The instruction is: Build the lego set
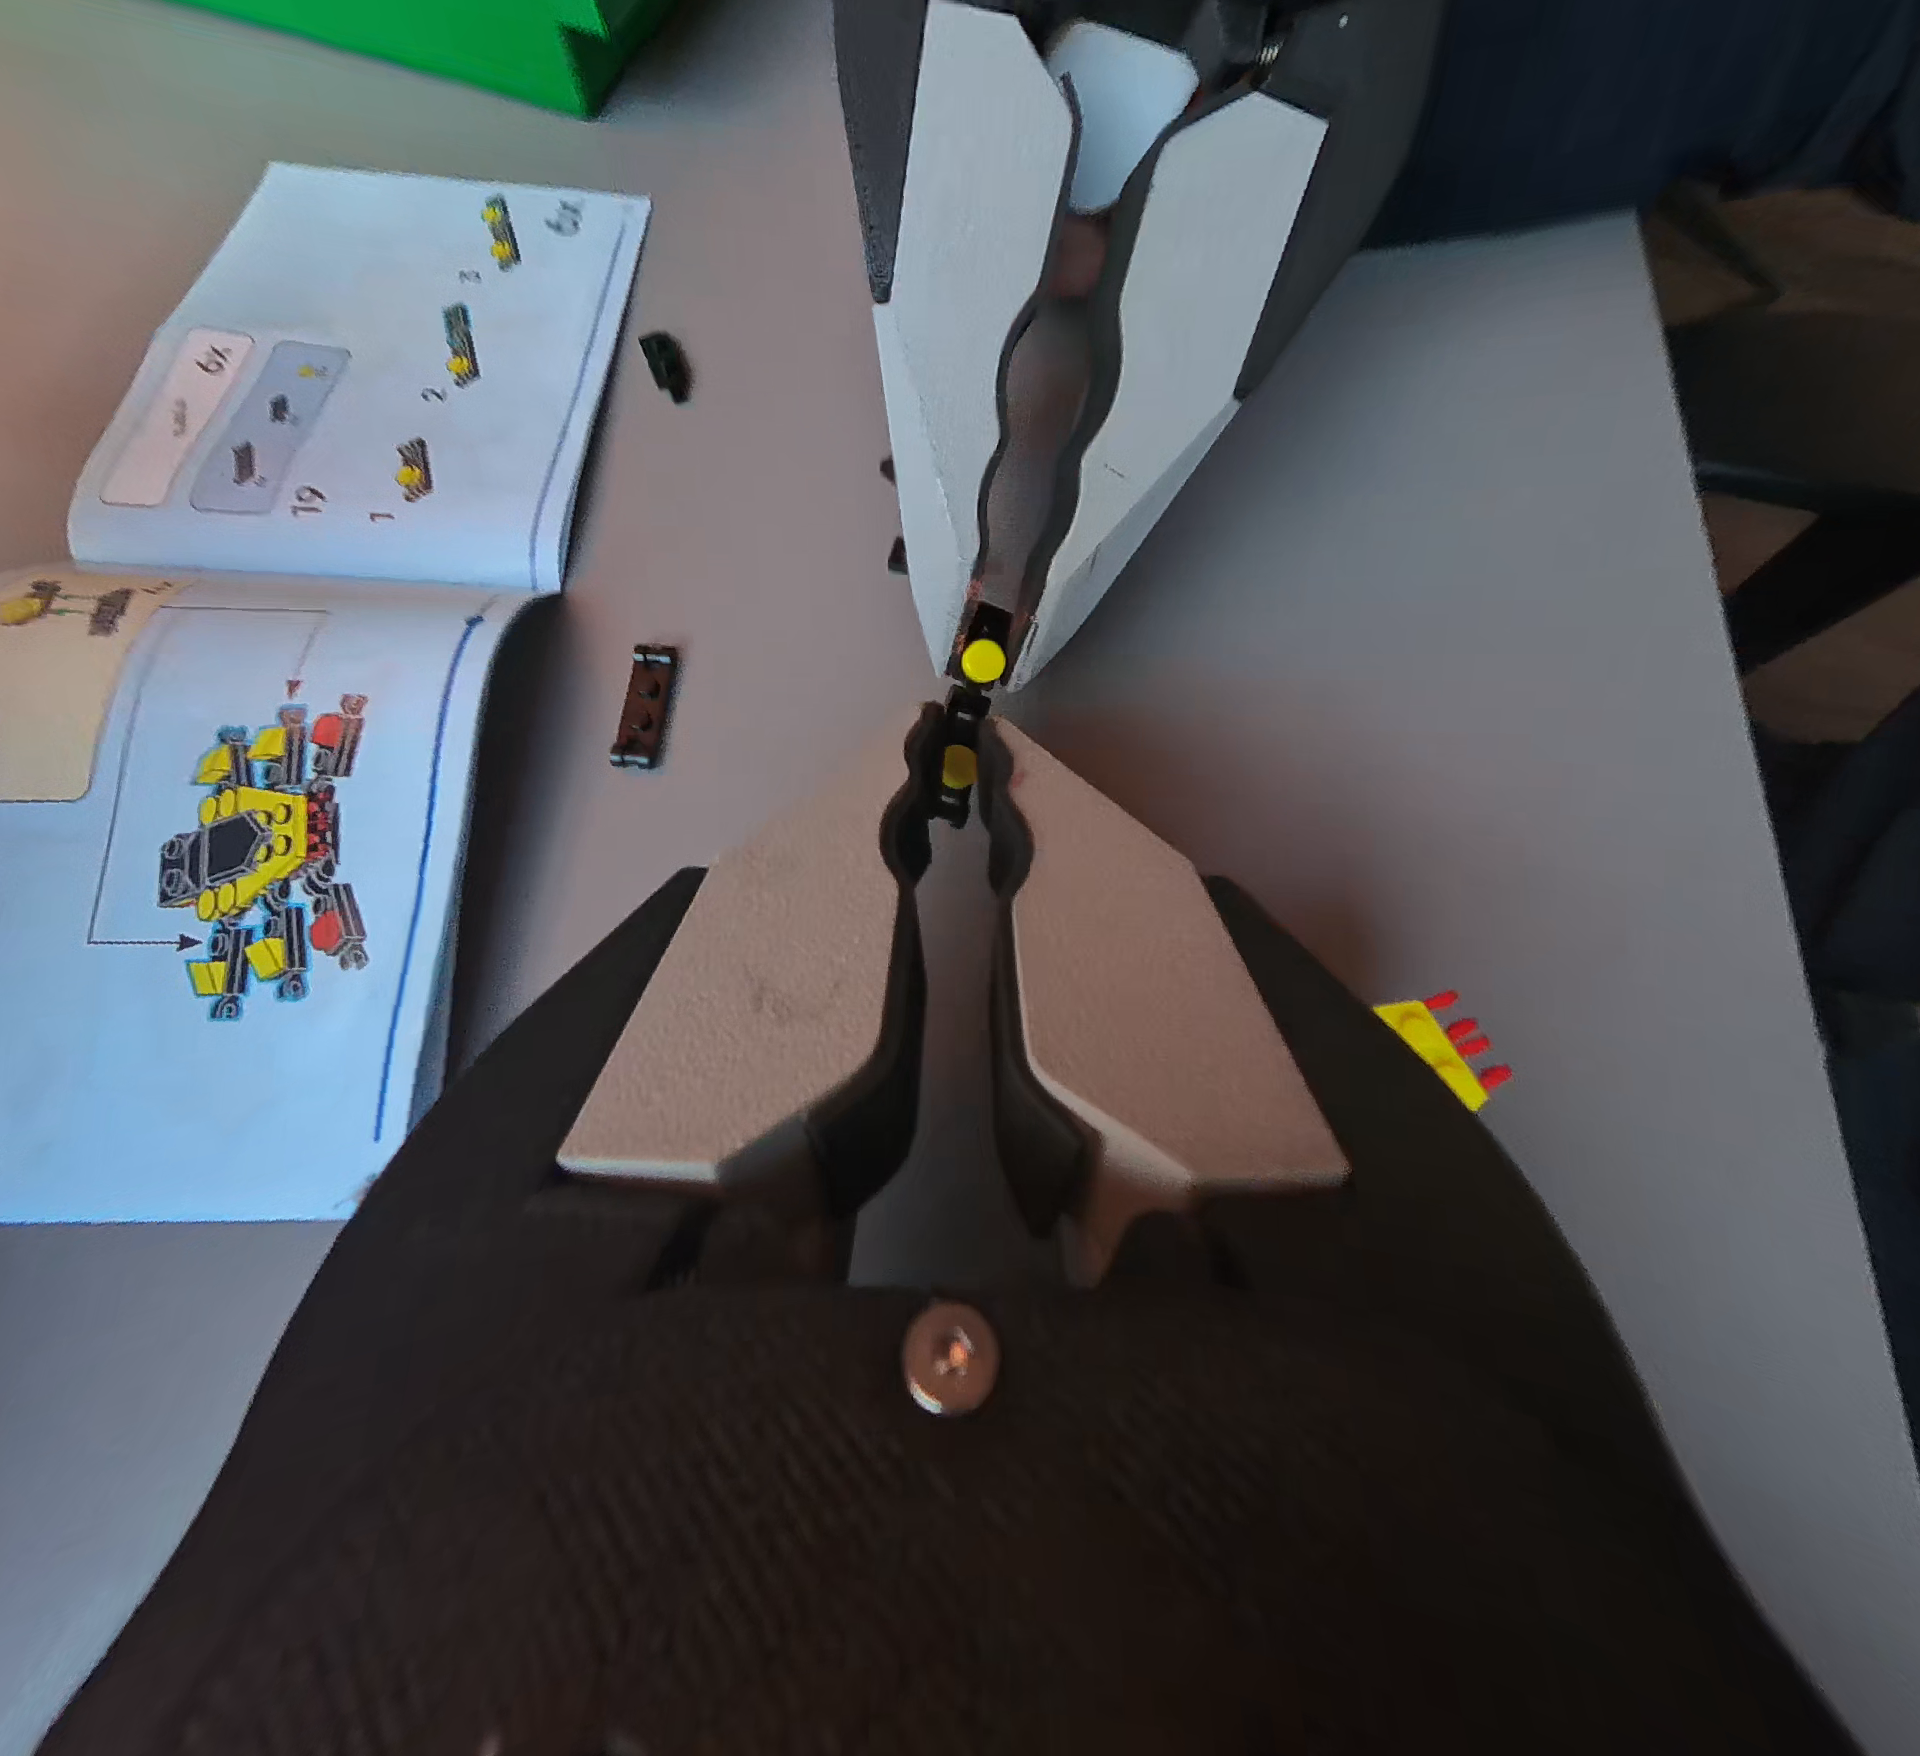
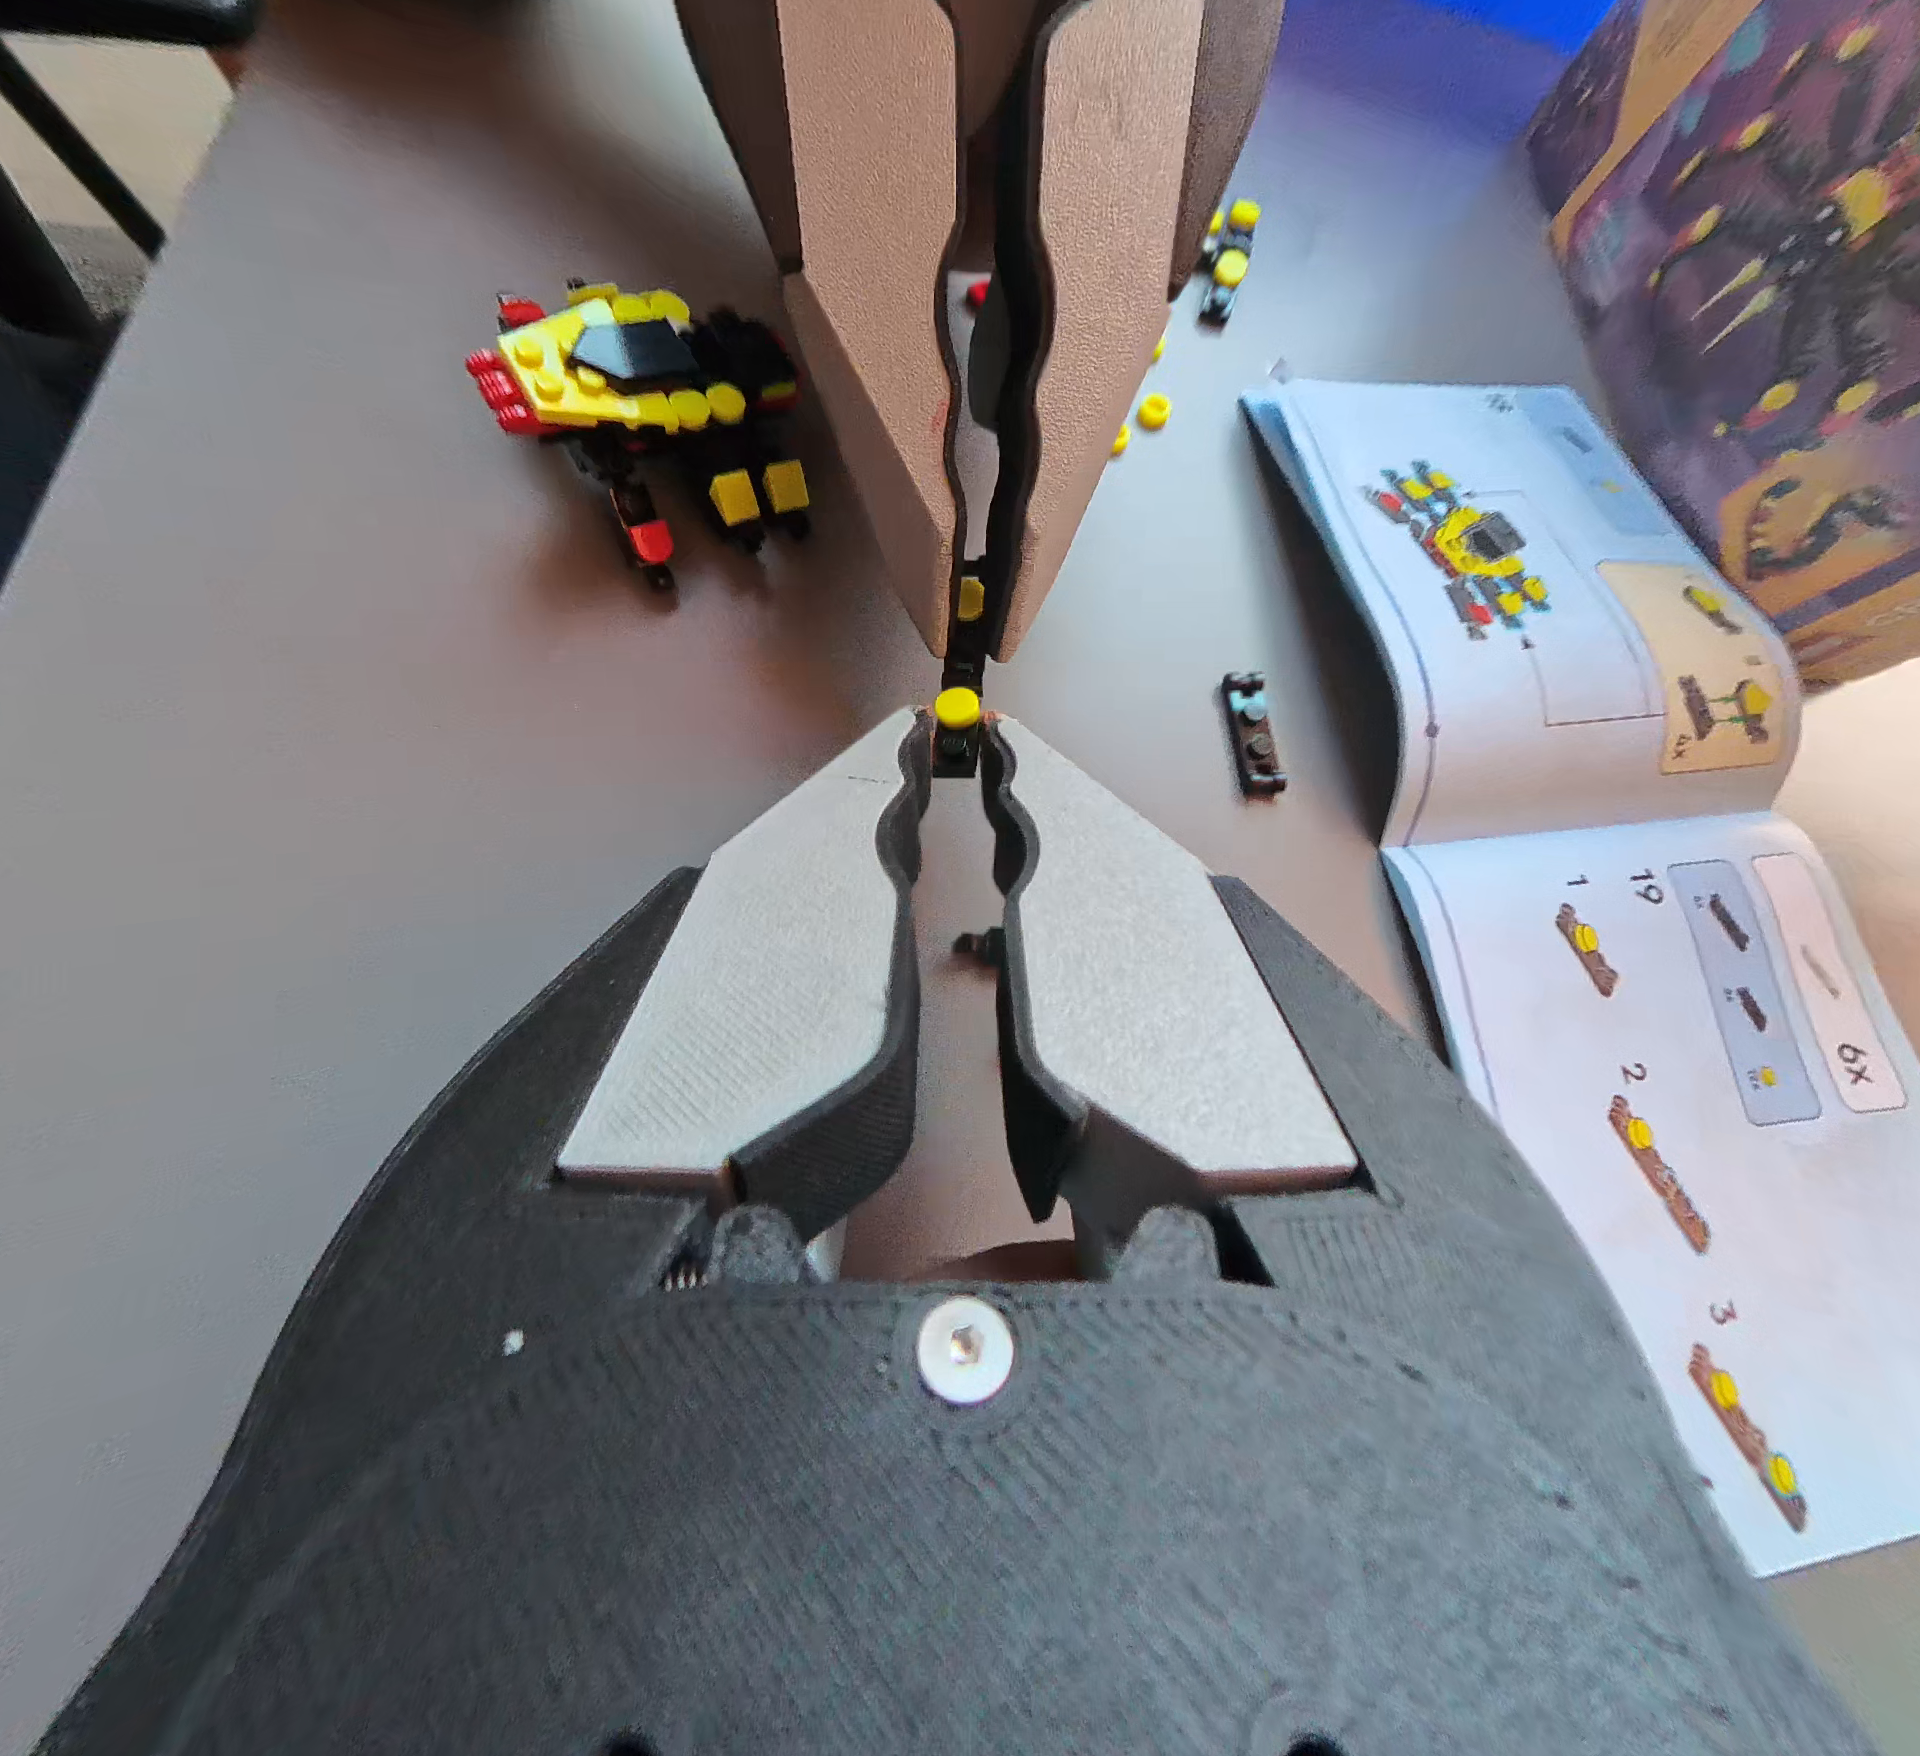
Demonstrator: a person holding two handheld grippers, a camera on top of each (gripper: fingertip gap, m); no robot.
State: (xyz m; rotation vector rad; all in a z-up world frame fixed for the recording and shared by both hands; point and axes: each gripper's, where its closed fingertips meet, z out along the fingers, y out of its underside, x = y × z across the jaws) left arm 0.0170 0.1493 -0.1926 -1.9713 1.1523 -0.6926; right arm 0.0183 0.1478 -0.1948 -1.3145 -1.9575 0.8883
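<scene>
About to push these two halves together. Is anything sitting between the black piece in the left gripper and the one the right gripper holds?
Nothing visible. The left gripper and right gripper meet tip to tip, their black pieces end to end.

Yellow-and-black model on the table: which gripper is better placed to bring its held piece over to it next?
Left, probably. The model lies close beside the left gripper, while the right gripper faces that gripper tip to tip from farther off. Both are shut on small black-and-yellow pieces.

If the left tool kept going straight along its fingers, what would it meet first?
Almost at once the right tool, tip to tip with the left tool; their small black-and-yellow pieces seem already touching, though depth is unclear.
</scene>
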